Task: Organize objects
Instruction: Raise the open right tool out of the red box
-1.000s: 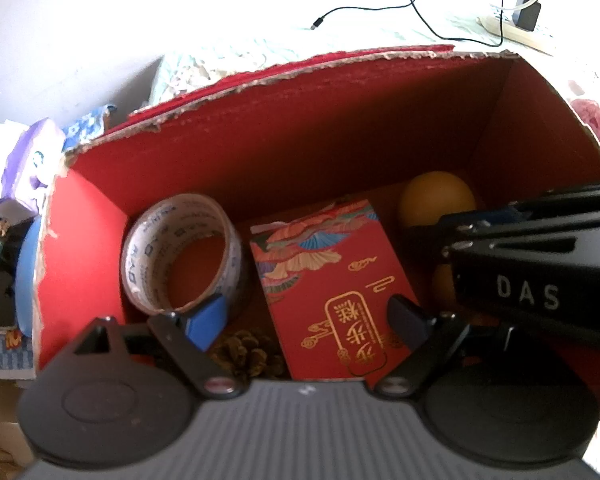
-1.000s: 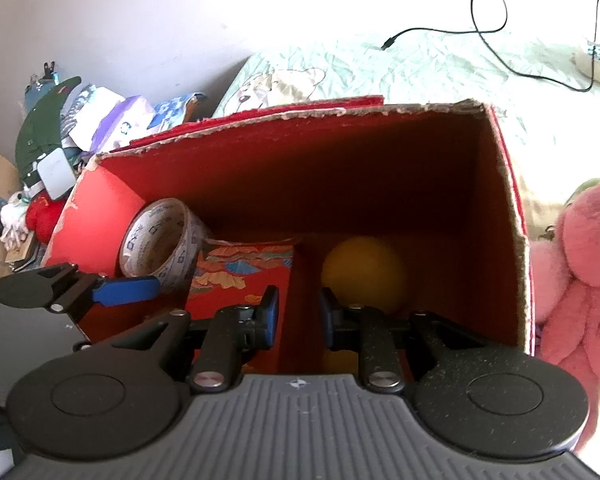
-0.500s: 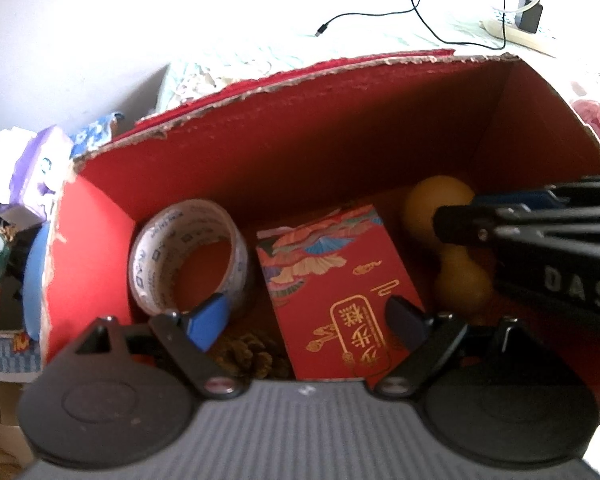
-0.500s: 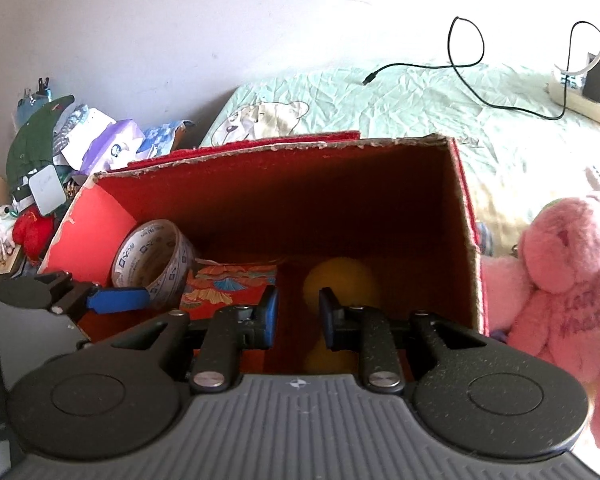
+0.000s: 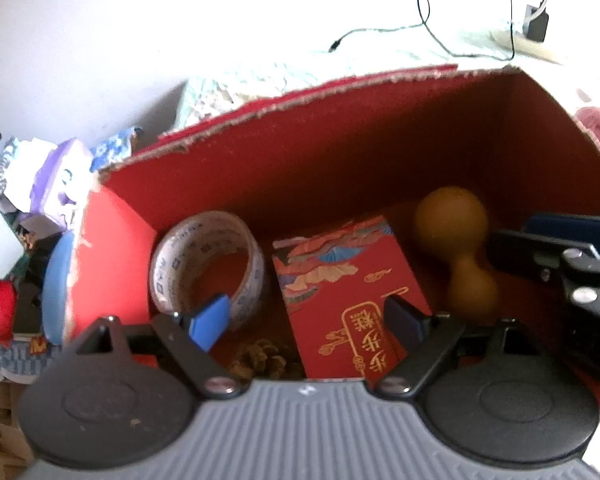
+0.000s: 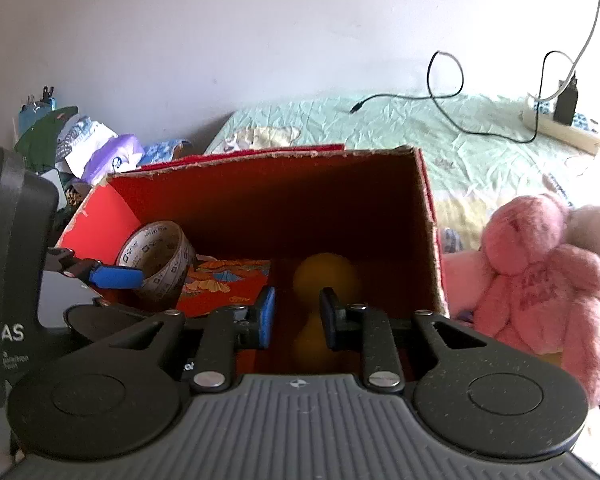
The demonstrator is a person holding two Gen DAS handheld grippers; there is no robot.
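Observation:
A red cardboard box (image 5: 340,152) stands open on the bed; it also shows in the right wrist view (image 6: 260,200). Inside lie a roll of clear tape (image 5: 208,264), a red envelope pack (image 5: 352,296), a pine cone (image 5: 260,360) and a yellow gourd-shaped toy (image 5: 460,256). My left gripper (image 5: 304,320) is open and empty, low over the box's near side. My right gripper (image 6: 296,316) is open and empty, above the box's front edge, with the yellow toy (image 6: 324,280) seen between its fingers but below them.
A pink teddy bear (image 6: 540,280) sits right of the box. A clutter pile (image 6: 92,148) with a purple pack lies to the left. A black cable (image 6: 440,88) and power strip (image 6: 560,132) lie on the green bedsheet behind.
My right gripper has pulled back and up out of the box, uncovering the whole yellow toy. Both cameras have risen a little. The left gripper's opening is unchanged.

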